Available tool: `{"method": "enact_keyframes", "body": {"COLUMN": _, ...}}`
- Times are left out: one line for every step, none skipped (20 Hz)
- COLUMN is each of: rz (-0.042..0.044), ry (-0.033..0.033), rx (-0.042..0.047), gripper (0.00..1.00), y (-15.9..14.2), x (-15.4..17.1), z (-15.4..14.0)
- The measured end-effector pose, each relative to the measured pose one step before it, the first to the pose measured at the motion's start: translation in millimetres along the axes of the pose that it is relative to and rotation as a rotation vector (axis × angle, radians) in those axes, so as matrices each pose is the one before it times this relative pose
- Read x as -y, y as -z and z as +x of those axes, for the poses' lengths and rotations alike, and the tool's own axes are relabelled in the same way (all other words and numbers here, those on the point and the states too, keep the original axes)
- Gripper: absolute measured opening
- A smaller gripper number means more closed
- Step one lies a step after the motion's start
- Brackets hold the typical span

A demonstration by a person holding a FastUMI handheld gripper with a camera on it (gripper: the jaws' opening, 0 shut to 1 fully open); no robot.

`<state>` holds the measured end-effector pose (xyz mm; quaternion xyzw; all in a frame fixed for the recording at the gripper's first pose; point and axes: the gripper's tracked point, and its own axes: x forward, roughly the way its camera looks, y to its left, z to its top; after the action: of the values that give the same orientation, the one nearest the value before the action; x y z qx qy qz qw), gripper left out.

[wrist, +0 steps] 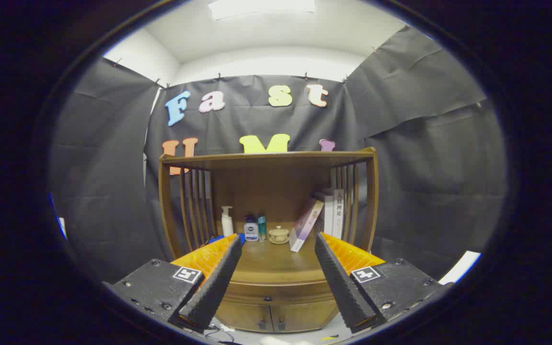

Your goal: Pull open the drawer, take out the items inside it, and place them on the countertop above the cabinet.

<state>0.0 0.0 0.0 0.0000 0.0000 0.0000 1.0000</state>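
While gripper (276, 244) gapes, bottles (247, 226) crowd the countertop (276, 266).

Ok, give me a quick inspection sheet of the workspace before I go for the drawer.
Surface: wooden countertop of the cabinet, bare at the front.
Job's things: drawer below the countertop, shut, with a small knob; its contents hidden.
Clutter: at the back of the countertop, a pump bottle, two small bottles, a lidded cup, a leaning book, upright books.
Grippers: tool open, holding nothing, fingers apart with the countertop between them, short of the drawer.
Cables: thin dark wires on the floor by the cabinet base.
Surroundings: black cloth walls, ceiling light.
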Motion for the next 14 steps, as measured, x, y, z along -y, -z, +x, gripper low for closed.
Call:
{"method": "enact_keyframes", "body": {"rz": -0.00673, "ry": -0.00491, "rx": -0.00072, "gripper": 0.99, "y": -0.35, "x": -1.07, "z": -0.92}}
{"method": "enact_keyframes", "body": {"rz": -0.00545, "ry": 0.00057, "rx": -0.00574, "gripper": 0.99, "y": 0.53, "x": -1.48, "z": 0.26}}
{"method": "enact_keyframes", "body": {"rz": -0.00545, "ry": -0.00193, "rx": -0.0101, "gripper": 0.99, "y": 1.29, "x": -1.46, "z": 0.79}}
{"method": "enact_keyframes", "body": {"rz": -0.00472, "ry": -0.00685, "rx": -0.00818, "gripper": 0.98, "y": 1.77, "x": -1.8, "z": 2.39}}
{"method": "enact_keyframes", "body": {"rz": -0.00057, "ry": -0.00701, "rx": -0.00394, "gripper": 0.98, "y": -0.5, "x": -2.33, "z": 1.53}}
{"method": "enact_keyframes", "body": {"rz": -0.00069, "ry": -0.00677, "rx": -0.00426, "gripper": 0.98, "y": 0.33, "x": 0.11, "z": -1.5}}
{"method": "enact_keyframes", "body": {"rz": -0.00377, "ry": -0.0048, "rx": -0.00352, "gripper": 0.98, "y": 0.25, "x": -0.38, "z": -0.33}}
{"method": "enact_keyframes", "body": {"rz": -0.00265, "ry": 0.00032, "rx": 0.00289, "gripper": 0.98, "y": -0.49, "x": 0.31, "z": -0.38}}
{"method": "enact_keyframes", "body": {"rz": -0.00035, "ry": -0.00026, "rx": 0.00064, "gripper": 0.98, "y": -0.62, "x": -0.07, "z": 0.6}}
{"method": "enact_keyframes", "body": {"rz": 0.00321, "ry": -0.00276, "rx": -0.00071, "gripper": 0.98, "y": 0.83, "x": -0.9, "z": -0.28}}
{"method": "enact_keyframes", "body": {"rz": 0.00372, "ry": -0.00466, "rx": 0.00094, "gripper": 0.98, "y": -0.23, "x": -1.05, "z": -0.57}}
{"method": "enact_keyframes", "body": {"rz": 0.00037, "ry": 0.00038, "rx": -0.00026, "gripper": 0.99, "y": 1.53, "x": 0.98, "z": -0.95}}
{"method": "enact_keyframes", "body": {"rz": -0.00034, "ry": 0.0041, "rx": 0.00099, "gripper": 0.99, "y": -0.09, "x": 1.42, "z": 0.72}}
{"method": "enact_keyframes", "body": {"rz": 0.00072, "ry": 0.00266, "rx": 0.00096, "gripper": 0.99, "y": 1.49, "x": 1.18, "z": 2.5}}
